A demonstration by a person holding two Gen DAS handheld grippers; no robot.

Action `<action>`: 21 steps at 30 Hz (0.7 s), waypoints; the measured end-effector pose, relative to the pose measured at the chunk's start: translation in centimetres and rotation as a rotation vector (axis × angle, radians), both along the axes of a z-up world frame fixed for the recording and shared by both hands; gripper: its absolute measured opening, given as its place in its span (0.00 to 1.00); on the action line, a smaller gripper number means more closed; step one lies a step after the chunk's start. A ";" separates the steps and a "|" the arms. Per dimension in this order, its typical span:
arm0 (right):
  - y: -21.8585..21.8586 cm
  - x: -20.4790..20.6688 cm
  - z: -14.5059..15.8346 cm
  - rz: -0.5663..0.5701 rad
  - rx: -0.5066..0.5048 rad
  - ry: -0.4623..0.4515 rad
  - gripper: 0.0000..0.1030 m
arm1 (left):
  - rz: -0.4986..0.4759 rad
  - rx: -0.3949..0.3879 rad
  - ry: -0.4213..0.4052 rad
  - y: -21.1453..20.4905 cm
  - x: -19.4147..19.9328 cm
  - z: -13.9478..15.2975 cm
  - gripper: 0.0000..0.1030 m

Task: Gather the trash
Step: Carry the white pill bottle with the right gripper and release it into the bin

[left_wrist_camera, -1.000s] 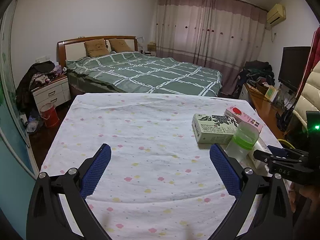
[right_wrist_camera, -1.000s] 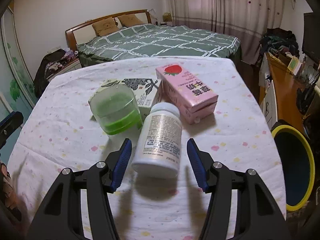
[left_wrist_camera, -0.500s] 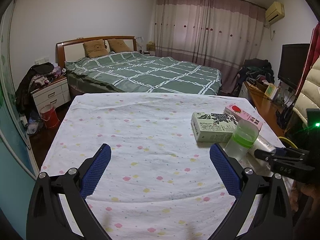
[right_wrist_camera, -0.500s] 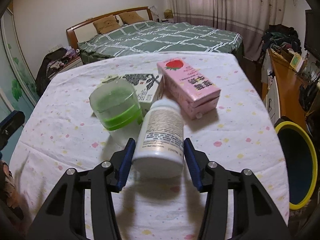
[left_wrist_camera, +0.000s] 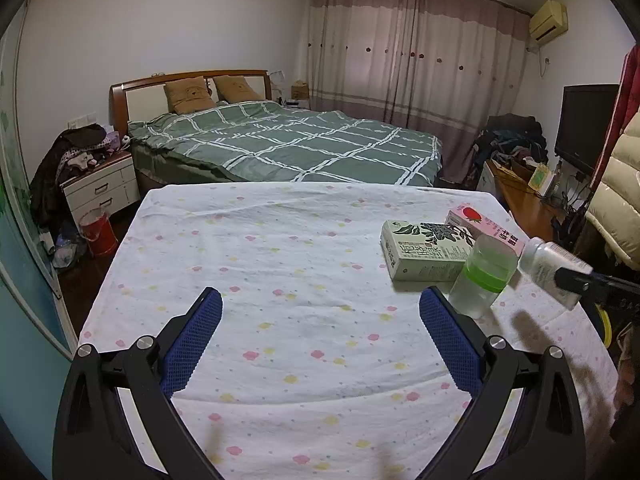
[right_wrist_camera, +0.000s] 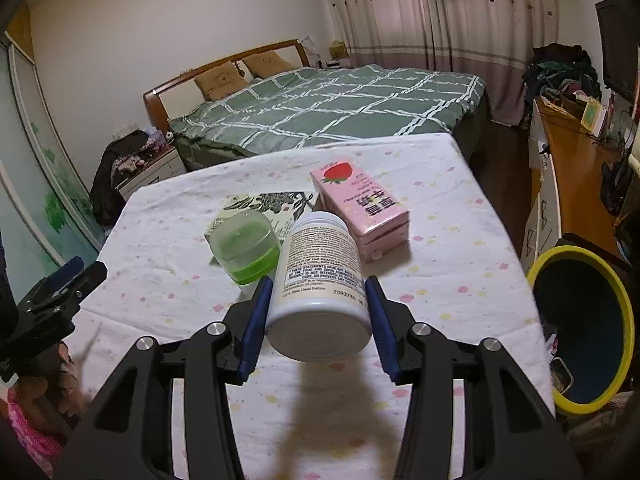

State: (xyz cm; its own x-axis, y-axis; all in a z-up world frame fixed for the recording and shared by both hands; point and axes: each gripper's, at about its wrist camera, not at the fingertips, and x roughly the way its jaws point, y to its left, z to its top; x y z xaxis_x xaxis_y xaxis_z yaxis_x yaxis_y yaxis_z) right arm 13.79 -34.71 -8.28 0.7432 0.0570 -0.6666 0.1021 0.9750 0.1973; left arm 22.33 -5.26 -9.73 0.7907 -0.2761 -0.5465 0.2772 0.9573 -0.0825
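Our right gripper (right_wrist_camera: 318,312) is clamped on the white pill bottle (right_wrist_camera: 320,280), pads pressing its two sides near the base, cap pointing away. We read the grip as low on the body so the bottle hangs clear of the floral tablecloth (right_wrist_camera: 440,280); its shadow falls on the cloth below it, so it looks lifted.

Our left gripper (left_wrist_camera: 320,340) hovers over bare cloth on the near left, jaws wide apart, nothing between them. We judge it parked out of the way.

On the table: the green-lidded clear cup (right_wrist_camera: 244,248), upside down, just beside the bottle; the green tea carton (right_wrist_camera: 276,208) behind it; the pink strawberry milk carton (right_wrist_camera: 360,208) to the right, lying flat.

Right wrist view only: the yellow-rimmed bin (right_wrist_camera: 580,328) off the table's right edge, the likely drop point, with something already inside.

Left wrist view only: the bottle seen side-on, tilted, with a gap to the cloth; also the open left half of the table.
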 end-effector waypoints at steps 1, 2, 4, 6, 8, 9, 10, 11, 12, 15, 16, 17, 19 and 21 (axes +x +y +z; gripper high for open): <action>-0.3 -0.2 0.2 -0.009 -0.002 -0.005 0.44 | 0.001 -0.001 0.000 0.0 0.0 0.0 0.95; -0.8 -0.5 0.3 -0.022 -0.003 -0.009 0.44 | 0.000 -0.001 0.000 0.0 0.0 0.0 0.95; -2.1 -1.0 0.5 -0.056 -0.006 -0.011 0.44 | 0.000 -0.001 0.001 -0.1 0.0 0.0 0.95; -3.5 -1.5 0.5 -0.095 -0.006 -0.010 0.44 | -0.002 -0.001 0.002 -0.1 0.0 0.0 0.95; -5.2 -2.0 0.4 -0.135 -0.014 -0.006 0.44 | -0.002 0.002 -0.001 -0.1 0.0 0.0 0.95; -6.4 -2.3 0.3 -0.167 -0.023 -0.001 0.44 | -0.004 0.003 -0.002 -0.1 -0.1 0.0 0.95; -7.2 -2.5 0.2 -0.186 -0.026 0.002 0.44 | -0.004 0.004 -0.002 -0.2 -0.1 0.0 0.95; -8.5 -2.9 0.0 -0.220 -0.032 0.008 0.44 | -0.004 0.004 -0.001 -0.2 -0.1 0.0 0.95; -9.3 -3.1 -0.1 -0.243 -0.035 0.013 0.44 | -0.004 0.005 -0.001 -0.2 -0.1 -0.1 0.95; -12.4 -4.0 -0.8 -0.326 -0.047 0.030 0.44 | -0.004 0.005 0.001 -0.2 0.0 -0.1 0.95; -13.4 -4.2 -1.1 -0.351 -0.048 0.037 0.44 | -0.004 0.006 0.002 -0.2 0.0 -0.2 0.95; -14.6 -4.6 -1.4 -0.382 -0.048 0.045 0.44 | -0.003 0.007 0.004 -0.3 0.0 -0.3 0.95; -16.1 -5.1 -2.1 -0.425 -0.052 0.061 0.44 | -0.003 0.010 0.005 -0.3 0.0 -0.3 0.95; -17.5 -5.5 -2.7 -0.465 -0.055 0.079 0.44 | -0.003 0.012 0.006 -0.3 0.1 -0.4 0.95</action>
